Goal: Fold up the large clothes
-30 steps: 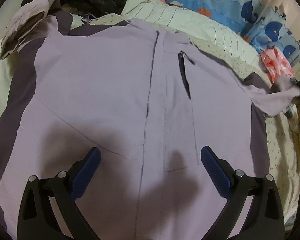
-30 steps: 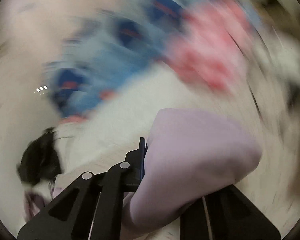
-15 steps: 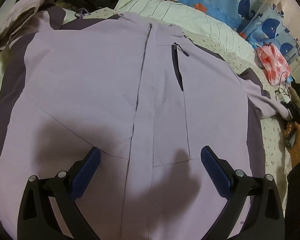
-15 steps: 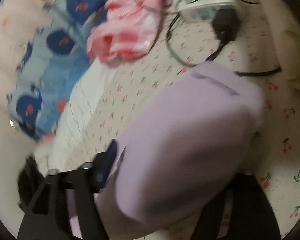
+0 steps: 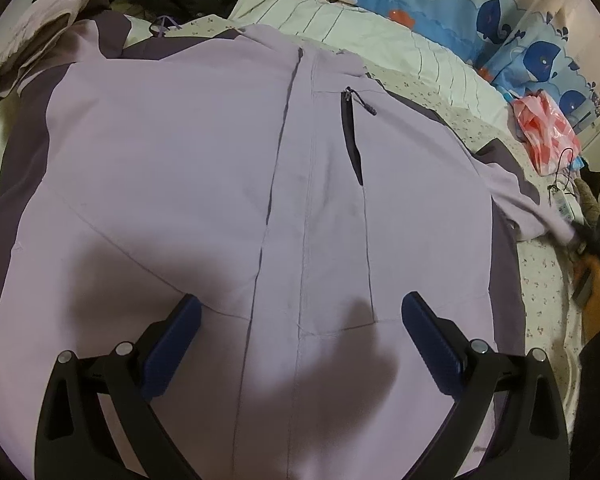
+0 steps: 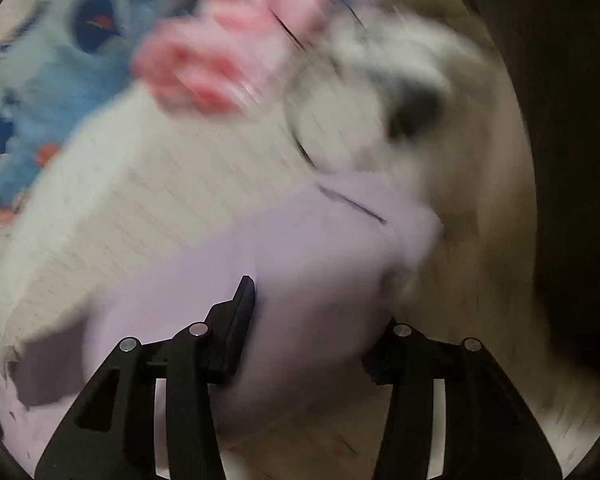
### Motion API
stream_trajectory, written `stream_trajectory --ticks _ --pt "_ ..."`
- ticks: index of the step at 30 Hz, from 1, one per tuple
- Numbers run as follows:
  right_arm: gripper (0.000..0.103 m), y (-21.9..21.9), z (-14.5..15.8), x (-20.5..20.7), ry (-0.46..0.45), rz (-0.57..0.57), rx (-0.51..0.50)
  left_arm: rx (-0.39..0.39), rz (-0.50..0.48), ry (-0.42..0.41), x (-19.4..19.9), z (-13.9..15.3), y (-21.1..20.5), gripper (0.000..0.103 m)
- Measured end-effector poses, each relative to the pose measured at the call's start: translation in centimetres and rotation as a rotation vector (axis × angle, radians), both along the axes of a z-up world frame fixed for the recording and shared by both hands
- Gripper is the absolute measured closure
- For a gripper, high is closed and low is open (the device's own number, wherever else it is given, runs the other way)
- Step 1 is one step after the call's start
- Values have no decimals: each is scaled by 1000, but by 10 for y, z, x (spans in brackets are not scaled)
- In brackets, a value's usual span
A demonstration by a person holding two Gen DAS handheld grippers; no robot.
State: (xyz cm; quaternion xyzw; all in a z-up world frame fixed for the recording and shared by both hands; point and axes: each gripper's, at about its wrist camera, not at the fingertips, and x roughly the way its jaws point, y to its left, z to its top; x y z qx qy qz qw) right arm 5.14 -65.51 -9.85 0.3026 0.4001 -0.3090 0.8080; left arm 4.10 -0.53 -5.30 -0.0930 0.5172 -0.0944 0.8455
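Your lilac jacket [image 5: 204, 184] lies front-up and spread flat on the bed [image 5: 540, 292], its closed front zip running straight away from you toward the collar; that is the long axis any fold has to respect. Its right sleeve [image 5: 516, 204] stretches sideways off the body, across that axis, toward your right-hand side. Your right gripper [image 6: 316, 320] is clamped on the cuff end of that sleeve [image 6: 300, 248], the view badly smeared by motion. Your left gripper [image 5: 300, 320] hovers over the lower front panel with its fingers spread wide, holding nothing. My read: the sleeve must travel leftward over the chest pocket zip [image 5: 352, 136], so the right hand does the work.
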Motion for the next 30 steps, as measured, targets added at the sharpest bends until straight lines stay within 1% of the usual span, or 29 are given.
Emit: stream_trajectory --ticks 1,2,4,5,6,7,8,9,10,11,12,13,14,15,16,17,18,19,21,22,23,24,25,26,27,29,30 --pt "55 7 -2 -11 -8 -10 -14 -5 1 1 0 0 1 7" --pt "53 23 2 -26 -20 -29 -63 -15 3 5 0 1 4 7" --pt "51 46 11 -50 -77 -50 -118 -25 9 3 -3 3 10 7" --pt "45 65 27 -65 -131 -88 -207 -25 12 2 -3 3 11 7" --pt "41 75 35 -71 -158 -104 -262 -22 16 0 -4 4 14 7" --pt "39 88 47 -80 -215 -112 -320 -20 19 -2 -5 4 15 7" --pt "32 103 61 -85 -305 -88 -369 -19 19 -3 -6 4 16 7" --pt "26 112 70 -83 -351 -51 -398 -16 18 -4 -6 4 16 7" --pt "24 123 75 -74 -371 6 -421 -7 16 -8 -7 5 17 7" --pt "21 132 72 -53 -351 99 -415 7 15 -16 -8 6 18 7" --pt "21 133 53 -24 -249 184 -345 37 18 -32 -10 8 19 7" --pt "21 131 31 -1 -131 237 -258 59 21 -45 -9 10 20 7" --pt "20 126 -8 20 19 270 -154 91 29 -64 -10 12 22 7" --pt "20 125 -15 21 27 258 -164 109 34 -75 -10 14 24 7" --pt "20 126 -10 18 30 234 -174 133 41 -93 -11 17 30 7" --pt "20 130 3 11 14 184 -161 152 48 -109 -11 20 35 7" --pt "20 137 15 5 -23 174 -146 176 59 -129 -12 25 42 7" --pt "20 151 34 -5 -97 204 -136 194 70 -148 -12 30 49 7" --pt "20 184 63 -29 -203 247 -130 228 108 -197 -14 41 67 7" --pt "19 201 74 -38 -254 278 -102 244 149 -228 -14 49 83 7" --pt "18 227 86 -49 -317 338 -40 252 186 -250 -15 55 95 7" --pt "17 243 91 -51 -344 372 -6 274 231 -281 -15 61 108 7" --pt "17 272 97 -59 -387 435 56 313 277 -326 -15 67 121 7" --pt "17 290 102 -62 -408 470 91 368 306 -363 -14 71 130 7" --pt "17 320 106 -71 -440 521 142 456 328 -393 -9 74 136 7" --pt "17 361 109 -78 -480 585 222 580 321 -431 4 74 140 7" --pt "17 385 108 -82 -503 609 254 626 305 -439 11 72 140 7"
